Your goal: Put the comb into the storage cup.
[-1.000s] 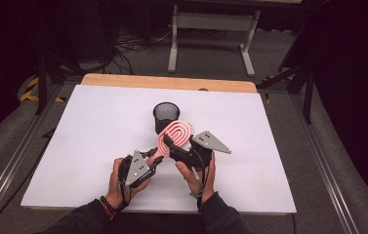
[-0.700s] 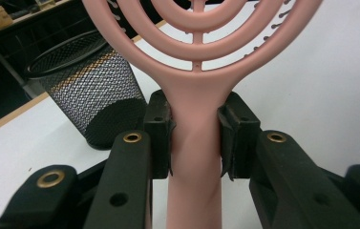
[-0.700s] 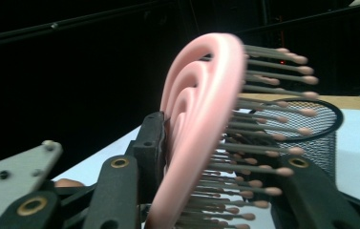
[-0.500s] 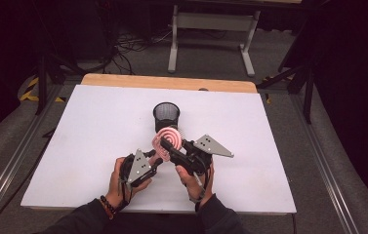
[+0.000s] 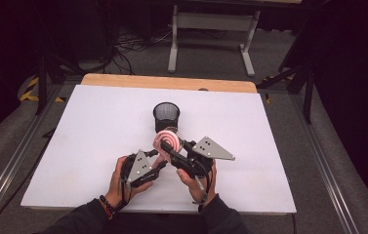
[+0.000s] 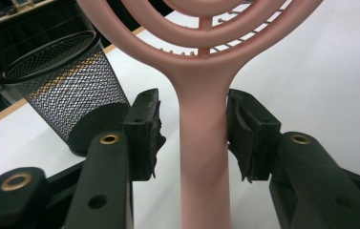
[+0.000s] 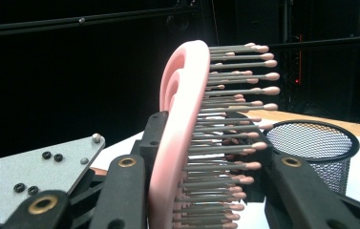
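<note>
A pink hairbrush (image 5: 168, 141) stands tilted above the white table, just in front of a black mesh cup (image 5: 166, 116). My right gripper (image 5: 171, 152) is shut on the brush head (image 7: 177, 119), one jaw on its pink back and the other on the bristle side. My left gripper (image 5: 160, 164) has just been opening. The pink handle (image 6: 204, 143) still stands between its jaws. One pad (image 6: 144, 129) is clear of the handle and the other pad (image 6: 247, 129) is right against it. In the left gripper view the mesh cup (image 6: 68, 90) is behind to the left.
The white table top (image 5: 89, 131) stretches wide on both sides of the hands. A wooden strip (image 5: 172, 82) runs along its far edge. A desk frame (image 5: 211, 29) and cables lie on the floor beyond it. The mesh cup (image 7: 313, 143) stands upright.
The brush head has tipped up from a flatter lie, so it looks rounder from above. The right jaws have closed on the head. The left gripper has kept its place.
</note>
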